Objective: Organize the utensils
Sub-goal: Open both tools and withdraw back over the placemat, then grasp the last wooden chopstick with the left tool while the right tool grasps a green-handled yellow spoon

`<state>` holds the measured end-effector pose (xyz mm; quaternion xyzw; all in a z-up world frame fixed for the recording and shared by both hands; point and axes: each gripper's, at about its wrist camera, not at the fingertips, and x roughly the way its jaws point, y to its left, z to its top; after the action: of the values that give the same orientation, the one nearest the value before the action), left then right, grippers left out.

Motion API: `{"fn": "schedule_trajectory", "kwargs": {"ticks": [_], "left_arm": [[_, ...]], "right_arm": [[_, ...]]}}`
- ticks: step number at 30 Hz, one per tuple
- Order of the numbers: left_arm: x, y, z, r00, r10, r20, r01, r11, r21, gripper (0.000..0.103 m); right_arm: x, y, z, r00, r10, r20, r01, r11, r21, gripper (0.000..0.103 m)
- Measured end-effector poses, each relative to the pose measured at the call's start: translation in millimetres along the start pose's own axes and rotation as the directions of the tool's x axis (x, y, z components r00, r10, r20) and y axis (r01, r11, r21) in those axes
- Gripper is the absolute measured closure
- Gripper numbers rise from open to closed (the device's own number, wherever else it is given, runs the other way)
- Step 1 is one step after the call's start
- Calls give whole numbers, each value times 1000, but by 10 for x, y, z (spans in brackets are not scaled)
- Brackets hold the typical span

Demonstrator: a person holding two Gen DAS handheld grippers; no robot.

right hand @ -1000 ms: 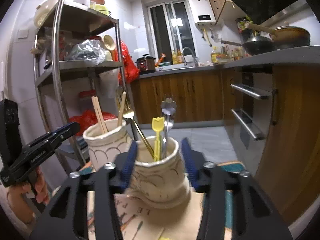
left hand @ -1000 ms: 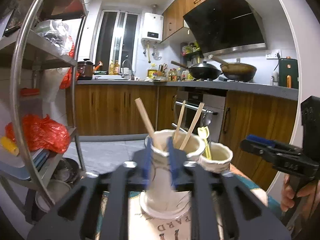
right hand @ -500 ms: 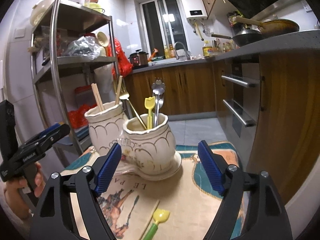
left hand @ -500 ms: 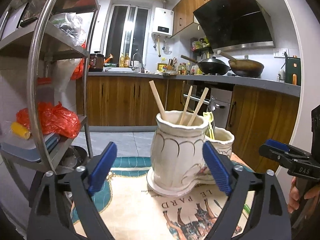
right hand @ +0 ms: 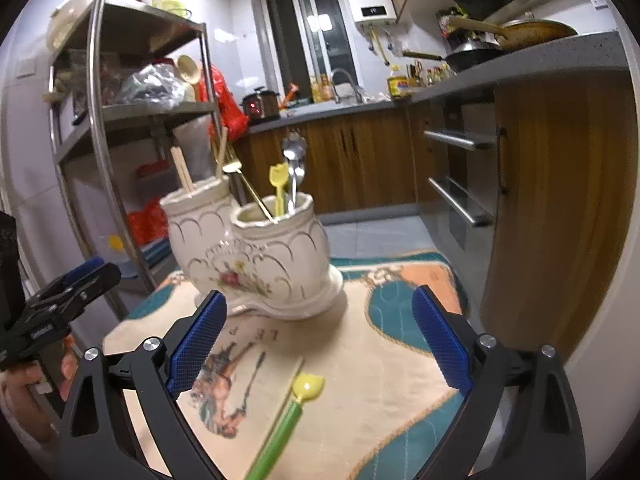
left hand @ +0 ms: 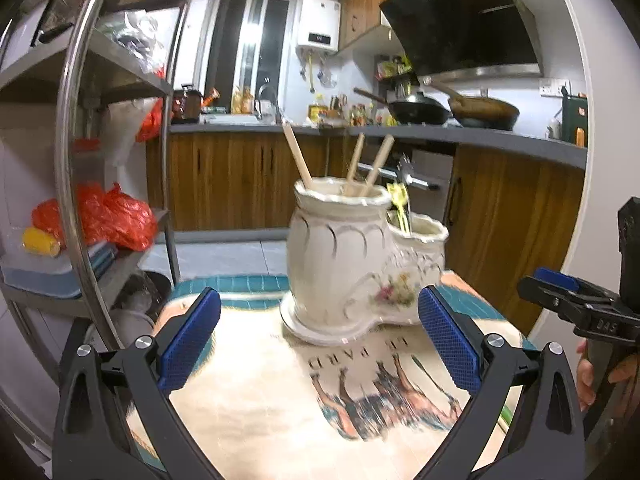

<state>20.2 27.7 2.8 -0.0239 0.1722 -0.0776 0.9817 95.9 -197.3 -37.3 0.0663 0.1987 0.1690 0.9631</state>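
Observation:
A white ceramic double-pot utensil holder [left hand: 348,268] [right hand: 256,260] stands on a printed cloth. Its taller pot holds wooden chopsticks [left hand: 298,158] [right hand: 182,170]. Its lower pot holds a yellow tulip-topped utensil [right hand: 279,188], a metal spoon [right hand: 294,162] and a gold fork [right hand: 236,170]. A green-handled utensil with a yellow tulip tip [right hand: 294,408] and a single chopstick [right hand: 290,384] lie on the cloth near me. My left gripper [left hand: 320,334] is open and empty in front of the holder. My right gripper [right hand: 320,338] is open and empty above the loose utensil.
The printed cloth [left hand: 280,392] [right hand: 380,344] covers a small table. A metal shelf rack [left hand: 76,184] [right hand: 104,148] stands to the left. Wooden kitchen cabinets [right hand: 560,208] and a counter with pans [left hand: 480,112] are to the right and behind.
Both grippers have opened wide, let go of the holder's pots and drawn back from them. The holder stands on the cloth, and the loose green-handled utensil has come into the right wrist view.

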Motion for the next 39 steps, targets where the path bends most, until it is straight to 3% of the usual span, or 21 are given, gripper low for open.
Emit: {"fn": "schedule_trajectory", "kwargs": {"ticks": [6,13,19,23,30,39], "left_arm": [[141,-58,-166,988,-6,-153,9,1000,19,6],[246,-66,-299,966,-8,-257,16,1000,26,6],[288,-136,-342,960,-25,-278,41,998,51,6],[293,-152,-336,959,-36,-280,54,997,57,6],[278,-111,-317,960,-47,-276,61,997,41,6],[274,-120,-317,960,-50,-277,65,997,45,6]], "right_arm": [[-11,-36,-100,996,-40,-83,39,999,-8,9],[42,-38,-251,973,-51,-225,47,999,-24,9],[223,60,-422,929,-72,-364,49,996,-74,9],[300,97,-442,910,-56,-411,34,998,-61,11],[358,103,-400,889,-47,-456,34,999,-37,46],[411,234,-446,860,-74,-504,28,995,-98,79]]}}
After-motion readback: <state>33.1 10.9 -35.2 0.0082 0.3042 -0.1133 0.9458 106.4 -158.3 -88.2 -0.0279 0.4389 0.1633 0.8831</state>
